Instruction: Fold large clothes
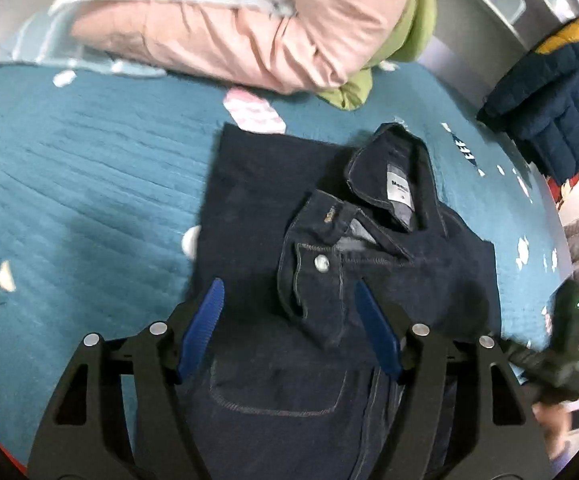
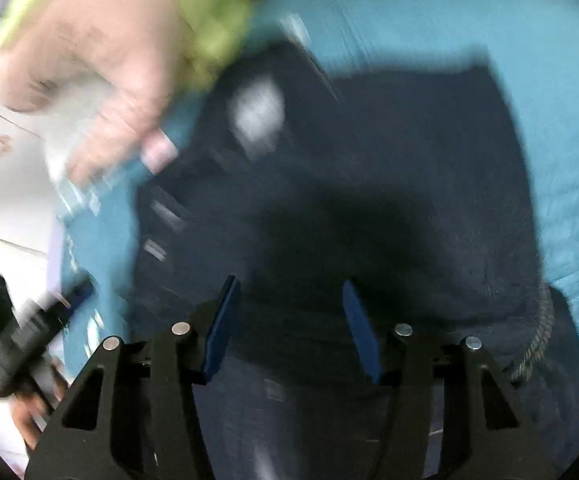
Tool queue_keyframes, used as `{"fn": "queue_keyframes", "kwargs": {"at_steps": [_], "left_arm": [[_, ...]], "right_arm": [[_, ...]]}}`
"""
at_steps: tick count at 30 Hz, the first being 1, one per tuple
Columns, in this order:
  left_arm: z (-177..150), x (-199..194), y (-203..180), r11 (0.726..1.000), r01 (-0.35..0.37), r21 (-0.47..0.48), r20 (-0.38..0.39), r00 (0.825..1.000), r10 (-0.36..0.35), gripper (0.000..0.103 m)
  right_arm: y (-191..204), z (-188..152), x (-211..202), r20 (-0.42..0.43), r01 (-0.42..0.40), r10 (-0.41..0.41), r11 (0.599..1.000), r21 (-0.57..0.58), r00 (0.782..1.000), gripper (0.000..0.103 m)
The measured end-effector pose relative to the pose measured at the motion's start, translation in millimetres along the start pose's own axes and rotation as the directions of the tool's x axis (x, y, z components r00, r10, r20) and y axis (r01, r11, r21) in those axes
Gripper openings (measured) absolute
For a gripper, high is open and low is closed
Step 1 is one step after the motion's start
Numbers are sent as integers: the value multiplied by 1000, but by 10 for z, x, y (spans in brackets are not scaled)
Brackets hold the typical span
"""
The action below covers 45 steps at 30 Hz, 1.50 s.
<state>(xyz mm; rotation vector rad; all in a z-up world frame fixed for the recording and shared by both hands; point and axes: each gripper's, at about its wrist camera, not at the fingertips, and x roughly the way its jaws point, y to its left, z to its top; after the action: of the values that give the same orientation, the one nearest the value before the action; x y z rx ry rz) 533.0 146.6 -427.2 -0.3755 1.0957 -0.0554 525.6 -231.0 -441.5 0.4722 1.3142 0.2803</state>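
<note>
Dark navy jeans (image 1: 329,240) lie partly folded on the teal bedspread (image 1: 89,200). Their waistband is turned up, showing a white label (image 1: 400,190) and a metal button (image 1: 321,263). My left gripper (image 1: 289,285) hovers open just over the waistband, and its blue pads (image 1: 209,316) press on nothing. The right wrist view is blurred: my right gripper (image 2: 289,282) stands open low over the jeans (image 2: 369,160), with only flat denim between its fingers. The other gripper shows blurred at the right edge (image 1: 569,320) and at the lower left (image 2: 37,328), in a hand.
A pink garment (image 1: 229,28) and a green one (image 1: 409,32) are heaped at the back of the bed. A navy and yellow quilted jacket (image 1: 557,92) hangs at the upper right. A white bed frame (image 1: 489,8) borders the far side.
</note>
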Motion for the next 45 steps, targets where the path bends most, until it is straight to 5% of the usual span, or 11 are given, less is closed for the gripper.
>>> {"fn": "queue_keyframes", "kwargs": {"at_steps": [2, 5, 8, 12, 23, 25, 27, 28, 31, 33, 45], "left_arm": [[158, 139, 97, 999, -8, -38, -24, 1000, 7, 69], [421, 284, 191, 997, -81, -16, -24, 996, 80, 72], [678, 502, 306, 994, -106, -29, -55, 993, 104, 77], [907, 776, 387, 990, -134, -38, -106, 986, 129, 77], [1133, 1340, 371, 987, -161, -4, -207, 966, 157, 88], [1146, 1383, 309, 983, -183, 27, -209, 960, 185, 87], [1148, 1392, 255, 976, -210, 65, -190, 957, 218, 77], [1147, 1384, 235, 975, -208, 76, -182, 959, 219, 66], [1150, 1277, 153, 973, -197, 118, -152, 965, 214, 26], [1136, 1164, 127, 970, -189, 150, -116, 971, 207, 16], [818, -255, -33, 986, 9, 164, 99, 995, -25, 10]], "right_arm": [[-186, 65, -29, -37, -93, 94, 995, 34, 995, 49], [-296, 297, -506, 102, -182, 178, 983, 28, 979, 58], [-589, 653, -863, 222, -56, 33, 994, 96, 975, 72], [-1059, 988, -778, 157, 54, -90, 975, 217, 983, 72], [-1364, 1308, -246, 85, -53, 25, 935, 352, 996, 73], [-1418, 1287, -265, 115, -77, 36, 924, 373, 993, 62], [-1418, 1273, -287, 106, -45, 8, 937, 346, 994, 45], [-1408, 1271, -297, 106, -28, -8, 944, 329, 994, 17], [-1372, 1242, -337, 137, -66, 27, 954, 291, 990, 9], [-1270, 1235, -414, 168, -55, 15, 970, 237, 986, 9], [-528, 844, -1415, 313, -112, 96, 993, 32, 945, 8]]}}
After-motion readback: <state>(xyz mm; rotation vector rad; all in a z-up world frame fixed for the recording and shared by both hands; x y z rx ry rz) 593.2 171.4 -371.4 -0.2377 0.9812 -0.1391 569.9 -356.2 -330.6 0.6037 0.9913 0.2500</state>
